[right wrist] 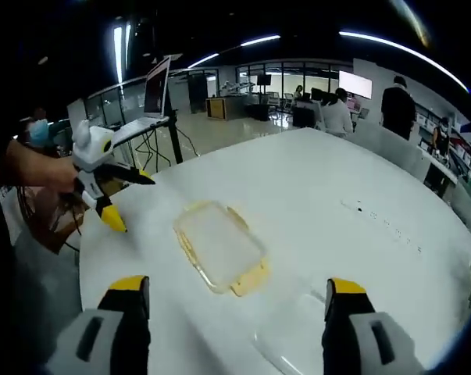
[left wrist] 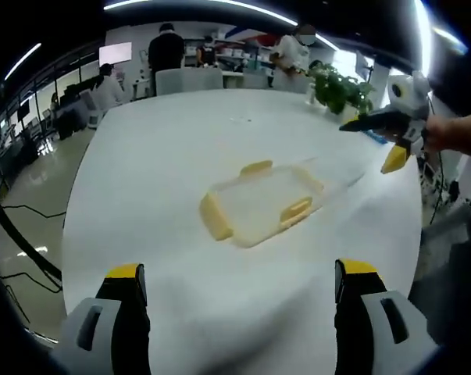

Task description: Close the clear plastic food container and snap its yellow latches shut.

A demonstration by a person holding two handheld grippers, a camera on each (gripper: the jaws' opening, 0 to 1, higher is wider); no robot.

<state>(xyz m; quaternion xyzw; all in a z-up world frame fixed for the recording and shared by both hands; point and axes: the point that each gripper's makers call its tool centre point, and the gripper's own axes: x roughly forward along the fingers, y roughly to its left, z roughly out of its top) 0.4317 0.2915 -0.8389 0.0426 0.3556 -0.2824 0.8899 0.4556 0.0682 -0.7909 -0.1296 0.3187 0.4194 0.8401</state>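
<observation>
- The clear plastic food container (left wrist: 258,205) lies flat on the white table (left wrist: 157,156), roughly in the middle of the left gripper view, with nothing touching it
- Its yellow latches (left wrist: 215,216) stick out from the rim: one on the near left end, one on the far side, one on the near right side
- In the right gripper view the container (right wrist: 218,244) lies ahead of the jaws and a little left of centre, with a yellow latch (right wrist: 251,278) at its near end
- A clear lid-like piece (right wrist: 297,328) lies on the table just beside the container, toward the right jaw in that view; whether they touch cannot be told
- The left gripper (left wrist: 239,285) hangs over the near table edge, jaws spread wide and holding nothing, well apart from the container
- The right gripper (right wrist: 235,301) also has its jaws released and wide, empty, near the container's close end
- The right gripper also shows at the right of the left gripper view, held by a hand (left wrist: 438,133) beyond the container
- A potted plant (left wrist: 340,90) stands at the far table edge
- People (left wrist: 166,48) stand and sit in the background
</observation>
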